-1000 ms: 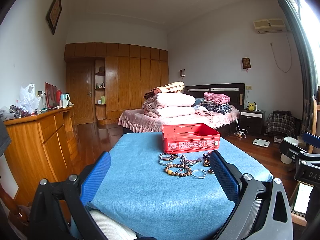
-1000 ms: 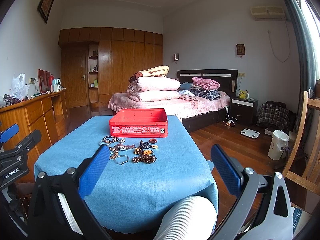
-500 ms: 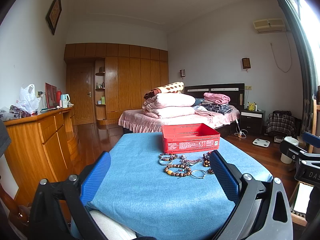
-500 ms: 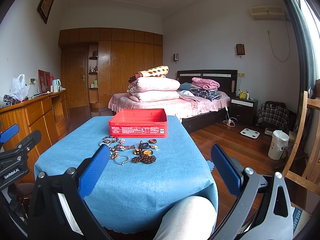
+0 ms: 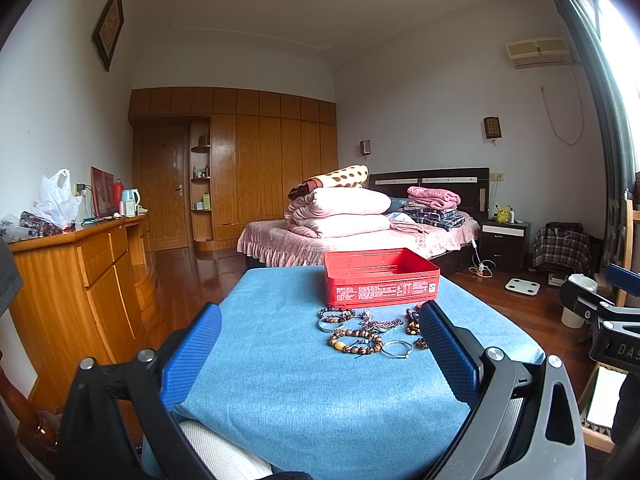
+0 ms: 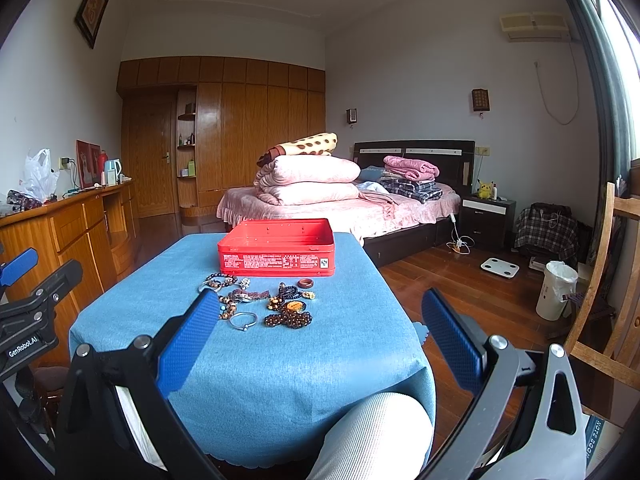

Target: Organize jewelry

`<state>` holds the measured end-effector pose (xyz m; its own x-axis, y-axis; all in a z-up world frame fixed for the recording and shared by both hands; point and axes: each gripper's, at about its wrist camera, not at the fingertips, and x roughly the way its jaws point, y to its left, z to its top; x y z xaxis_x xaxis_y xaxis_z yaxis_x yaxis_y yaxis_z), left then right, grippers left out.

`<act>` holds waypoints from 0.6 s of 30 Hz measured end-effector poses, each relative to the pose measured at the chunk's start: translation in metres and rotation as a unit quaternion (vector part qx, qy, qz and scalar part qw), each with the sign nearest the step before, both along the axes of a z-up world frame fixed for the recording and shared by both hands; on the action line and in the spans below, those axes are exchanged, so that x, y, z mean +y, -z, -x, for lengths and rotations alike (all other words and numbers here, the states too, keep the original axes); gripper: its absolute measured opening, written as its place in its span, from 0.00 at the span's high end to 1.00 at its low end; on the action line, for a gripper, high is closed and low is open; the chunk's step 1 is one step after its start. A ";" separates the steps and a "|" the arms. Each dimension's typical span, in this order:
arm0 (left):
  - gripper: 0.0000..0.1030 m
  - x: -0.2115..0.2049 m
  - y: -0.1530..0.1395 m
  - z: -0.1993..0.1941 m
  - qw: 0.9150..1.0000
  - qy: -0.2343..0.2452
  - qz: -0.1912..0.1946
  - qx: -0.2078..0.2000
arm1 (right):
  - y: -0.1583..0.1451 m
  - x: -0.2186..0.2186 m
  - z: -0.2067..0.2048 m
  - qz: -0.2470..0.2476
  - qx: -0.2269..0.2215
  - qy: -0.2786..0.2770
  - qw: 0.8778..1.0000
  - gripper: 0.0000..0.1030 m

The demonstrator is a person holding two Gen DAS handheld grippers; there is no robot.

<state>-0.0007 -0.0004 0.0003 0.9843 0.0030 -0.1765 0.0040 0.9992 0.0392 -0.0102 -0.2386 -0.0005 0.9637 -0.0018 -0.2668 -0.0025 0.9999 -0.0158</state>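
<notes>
An open red tin box stands at the far side of a table with a blue cloth. In front of the box lies a cluster of jewelry: bead bracelets, a silver bangle, a brown ring. My left gripper is open and empty, held at the near edge of the table. My right gripper is open and empty, also at the near edge, short of the jewelry.
A wooden dresser stands to the left. A bed with folded quilts lies behind the table. A wooden chair and a white bin are on the right. My knee is below the table edge.
</notes>
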 end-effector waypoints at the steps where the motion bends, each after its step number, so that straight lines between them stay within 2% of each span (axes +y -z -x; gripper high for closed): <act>1: 0.06 0.000 0.000 0.000 1.000 0.000 0.000 0.000 | 0.000 0.000 0.000 0.000 0.000 0.000 1.000 0.05; 18: 0.06 0.000 0.000 0.000 1.000 0.000 0.000 0.000 | 0.001 0.001 -0.001 0.000 0.000 0.000 1.000 0.05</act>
